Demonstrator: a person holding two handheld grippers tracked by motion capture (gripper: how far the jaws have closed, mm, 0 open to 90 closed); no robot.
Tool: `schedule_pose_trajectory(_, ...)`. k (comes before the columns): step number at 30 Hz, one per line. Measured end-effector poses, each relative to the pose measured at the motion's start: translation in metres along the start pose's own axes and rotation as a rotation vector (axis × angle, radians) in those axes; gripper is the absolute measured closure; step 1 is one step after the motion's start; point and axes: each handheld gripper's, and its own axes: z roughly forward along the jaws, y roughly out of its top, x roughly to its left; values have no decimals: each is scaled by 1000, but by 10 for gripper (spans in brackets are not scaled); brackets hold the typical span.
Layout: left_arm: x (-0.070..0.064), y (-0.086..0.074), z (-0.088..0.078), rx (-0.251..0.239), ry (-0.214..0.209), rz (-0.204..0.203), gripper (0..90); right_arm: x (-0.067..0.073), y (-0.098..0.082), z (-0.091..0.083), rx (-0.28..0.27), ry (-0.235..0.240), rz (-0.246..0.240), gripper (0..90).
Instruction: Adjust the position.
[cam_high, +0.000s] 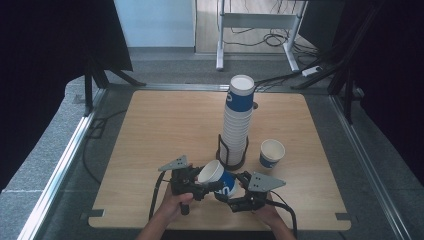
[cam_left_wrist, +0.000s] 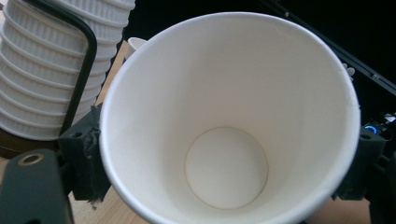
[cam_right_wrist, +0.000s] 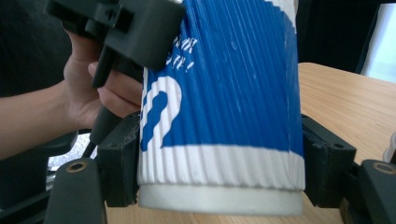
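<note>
A blue and white ribbed paper cup (cam_high: 220, 177) is held tilted above the table's front edge between both grippers. My right gripper (cam_high: 231, 194) is shut on its base; in the right gripper view the pads (cam_right_wrist: 122, 158) press the white band at the bottom of the cup (cam_right_wrist: 219, 93). My left gripper (cam_high: 204, 187) grips it near the rim. In the left gripper view the open mouth of the cup (cam_left_wrist: 224, 116) faces the camera, with a black pad (cam_left_wrist: 84, 158) against each side of the wall. The inside is white and holds nothing.
A tall stack of cups (cam_high: 237, 120) stands in a black wire holder (cam_high: 231, 155) at the table's middle. A single upright cup (cam_high: 271, 152) sits to its right. The wooden table (cam_high: 165, 130) has bare surface at left and back. A desk frame and cables lie beyond.
</note>
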Motion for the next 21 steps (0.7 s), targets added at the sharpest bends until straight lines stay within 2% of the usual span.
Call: schedule_pose_trajectory(21, -4, -1, 0, -6, 19, 51, 168, -1, 0, 1, 10, 18, 17, 267)
